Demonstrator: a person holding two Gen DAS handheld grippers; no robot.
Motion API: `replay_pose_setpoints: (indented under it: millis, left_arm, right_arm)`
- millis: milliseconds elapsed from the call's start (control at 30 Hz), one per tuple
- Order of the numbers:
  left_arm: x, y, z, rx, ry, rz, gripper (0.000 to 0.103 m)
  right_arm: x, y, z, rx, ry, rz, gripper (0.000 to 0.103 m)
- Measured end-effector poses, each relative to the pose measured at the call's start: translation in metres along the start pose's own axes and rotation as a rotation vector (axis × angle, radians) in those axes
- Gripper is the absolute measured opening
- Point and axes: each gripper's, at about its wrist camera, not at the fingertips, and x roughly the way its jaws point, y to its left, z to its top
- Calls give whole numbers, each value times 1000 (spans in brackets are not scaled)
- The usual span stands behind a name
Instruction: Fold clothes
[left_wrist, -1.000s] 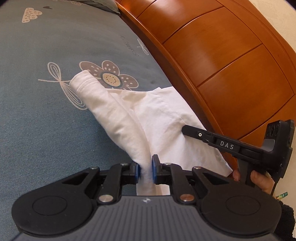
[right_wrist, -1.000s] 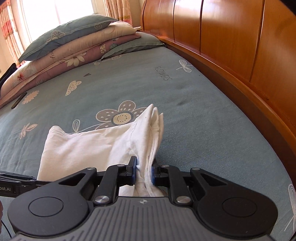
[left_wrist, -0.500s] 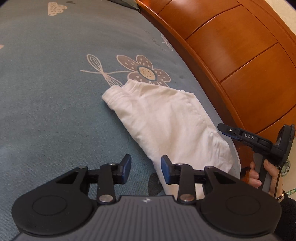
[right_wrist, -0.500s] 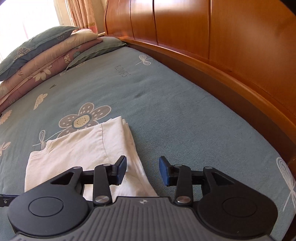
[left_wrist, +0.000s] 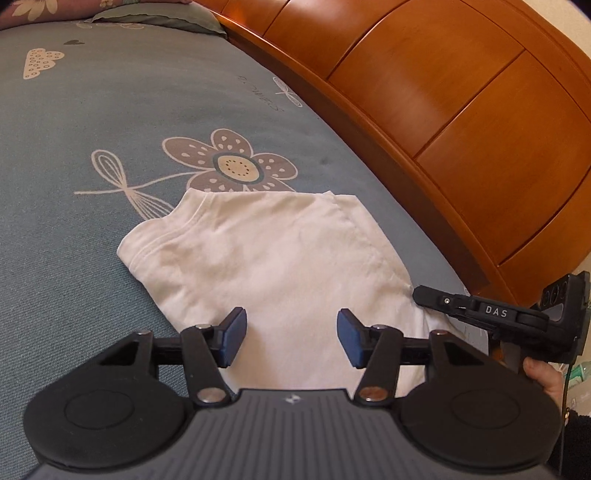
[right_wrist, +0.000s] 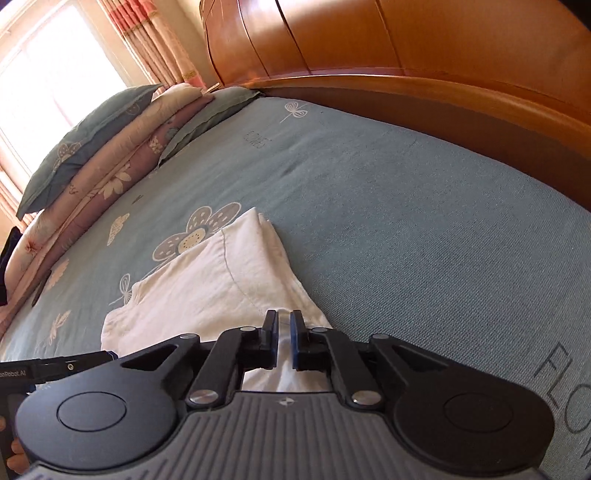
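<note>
White shirt (left_wrist: 269, 258), folded into a flat packet, is laid on the grey-blue flowered bedspread (left_wrist: 74, 229) close to the bed's edge along the wooden bed frame (left_wrist: 443, 122). Its long axis is seen to run from the near edge of the bed away toward the printed flower (left_wrist: 236, 168), roughly parallel to the frame. The ribbed collar end (left_wrist: 162, 236) is pointed away and to the left in the left wrist view, and the far corners are rested against the flower's petals.

Nearest in that view, the left gripper (left_wrist: 291, 341) is held over the shirt's near end; its jaws are being opened, cloth is seen below the gap, and nothing is pressed by the blue pads (left_wrist: 236, 336).

At the shirt's near right corner the right gripper (right_wrist: 283, 339) is found with its jaws drawn almost together. White cloth is seen in the narrow slit between them, though it cannot be told whether a fold is pinched or merely lying beneath. From the left wrist view its tip is seen at the shirt's right edge, and the hand (left_wrist: 543, 380) behind it is partly shown.

Farther off, stacked pillows (right_wrist: 96, 162) are piled at the far end of the bed, beside a curtained window (right_wrist: 55, 62).
</note>
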Motion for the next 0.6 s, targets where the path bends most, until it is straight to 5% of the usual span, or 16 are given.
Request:
replay_pose_setpoints:
  millis: [133,300,467,600]
  left_arm:
    - [-17,-11,-2,11,-9,-50,55]
    - [-31,-49,-27,135,8,-172,64]
    - [-6,-72,-64,248,110,-164,64]
    - [-5,-78,-82,278,150,-164,65]
  right_arm:
    - [-33,10,-1,-11,-63,-3,14]
    - [-44,9,-16,-1,-11,24,15]
    - [-24,-16,-26,80,3,-51,4]
    - [-37,-15,-30,88,-35,-84,11]
